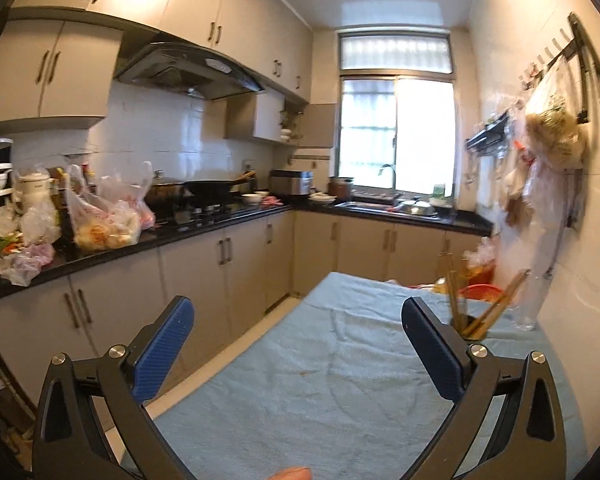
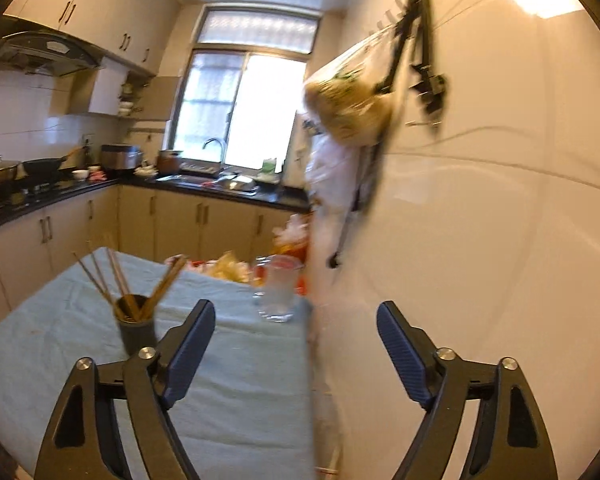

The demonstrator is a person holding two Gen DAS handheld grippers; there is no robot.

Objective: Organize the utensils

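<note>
Both tools, left (image 1: 298, 322) and right (image 2: 296, 326), gaped empty; chopsticks (image 2: 118, 276) looked light, stiff, slippery — best pinched mid-shaft above the holder (image 2: 136, 330)

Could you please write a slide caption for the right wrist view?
Open right hand-held gripper above the light blue tablecloth, wooden chopsticks standing in a dark cylindrical holder.

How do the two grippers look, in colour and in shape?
The left gripper and the right gripper look the same: two flat blue pads with a fine dotted texture, on black angular linkage arms with triangular cut-outs and round silver pivot bolts. No cables, markings or sleeves show.
</note>
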